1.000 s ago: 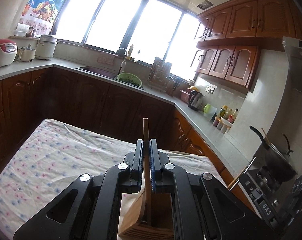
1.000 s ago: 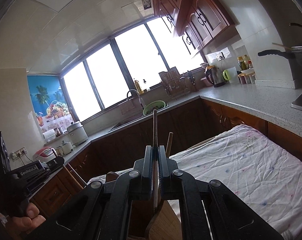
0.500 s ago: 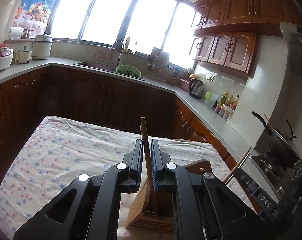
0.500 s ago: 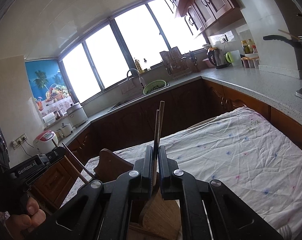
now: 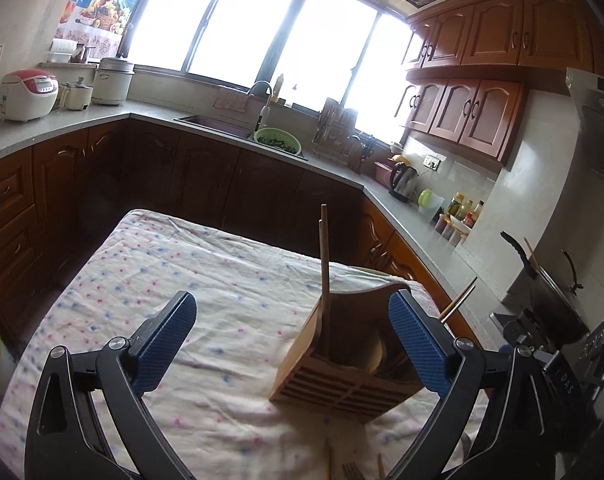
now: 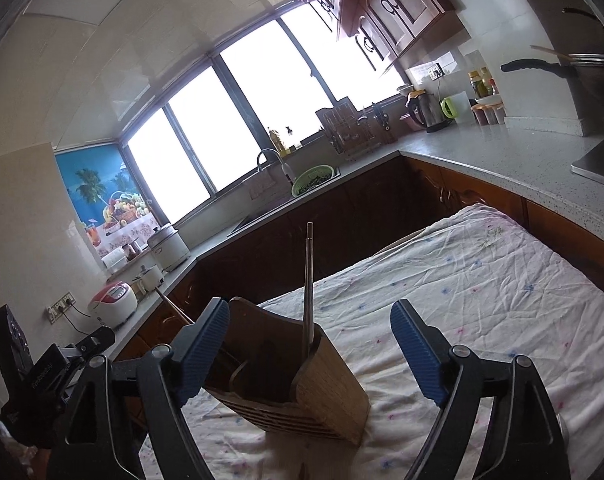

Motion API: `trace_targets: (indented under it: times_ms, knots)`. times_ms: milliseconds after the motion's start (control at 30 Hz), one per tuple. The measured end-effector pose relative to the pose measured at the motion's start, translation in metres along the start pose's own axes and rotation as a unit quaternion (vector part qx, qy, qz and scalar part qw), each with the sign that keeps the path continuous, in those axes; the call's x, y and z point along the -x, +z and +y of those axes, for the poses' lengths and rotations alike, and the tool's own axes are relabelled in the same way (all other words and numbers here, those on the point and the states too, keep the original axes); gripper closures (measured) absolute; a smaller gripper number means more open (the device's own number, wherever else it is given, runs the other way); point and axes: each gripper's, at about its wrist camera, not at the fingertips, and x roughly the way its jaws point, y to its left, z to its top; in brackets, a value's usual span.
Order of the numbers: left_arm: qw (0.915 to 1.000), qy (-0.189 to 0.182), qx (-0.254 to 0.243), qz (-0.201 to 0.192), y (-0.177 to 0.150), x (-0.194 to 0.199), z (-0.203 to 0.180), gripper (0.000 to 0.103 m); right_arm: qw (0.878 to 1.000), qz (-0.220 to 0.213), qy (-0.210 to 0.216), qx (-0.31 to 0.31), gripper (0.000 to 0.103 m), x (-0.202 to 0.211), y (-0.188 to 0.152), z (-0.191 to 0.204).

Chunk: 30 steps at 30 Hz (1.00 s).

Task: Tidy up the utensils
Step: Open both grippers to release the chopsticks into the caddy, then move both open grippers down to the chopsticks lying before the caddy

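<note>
My left claw (image 5: 292, 334) is showing black arms and blue ribbed pads (image 5: 164, 346); my right claw (image 6: 306, 346) is wearing the same black and blue. The cloth on the table (image 5: 206, 280) is looking off-white, sprinkled with small pink and blue flowers. The utensil holder (image 5: 342, 376) is glowing a warm honey-brown wood with a slatted front, and the chopsticks (image 5: 324, 256) standing in it are reading as a similar light brown. Behind, the cabinets (image 5: 498, 36) are shining reddish-brown, the counter (image 6: 502, 152) is looking speckled grey, the colander (image 5: 277, 142) is showing green, and the rice cooker (image 5: 28, 94) is showing white with a red top.
</note>
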Motion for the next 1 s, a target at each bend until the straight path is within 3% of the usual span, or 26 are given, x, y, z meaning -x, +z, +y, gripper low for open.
trace_targets:
  times_ms: [133, 633, 1000]
  knots:
    - [0.9995, 0.017, -0.005, 0.025, -0.022, 0.023, 0.011, 0.003, 1.0, 0.01, 0.009, 0.01, 0.003, 0.025, -0.009, 0.002]
    - [0.9932, 0.042, -0.027, 0.105, -0.098, 0.077, 0.021, 0.003, 0.997, 0.048, 0.012, 0.057, 0.002, 0.101, -0.053, 0.014]
    - [0.9873, 0.049, -0.049, 0.143, -0.134, 0.082, 0.018, 0.003, 0.993, 0.087, -0.007, 0.08, 0.002, 0.118, -0.093, 0.006]
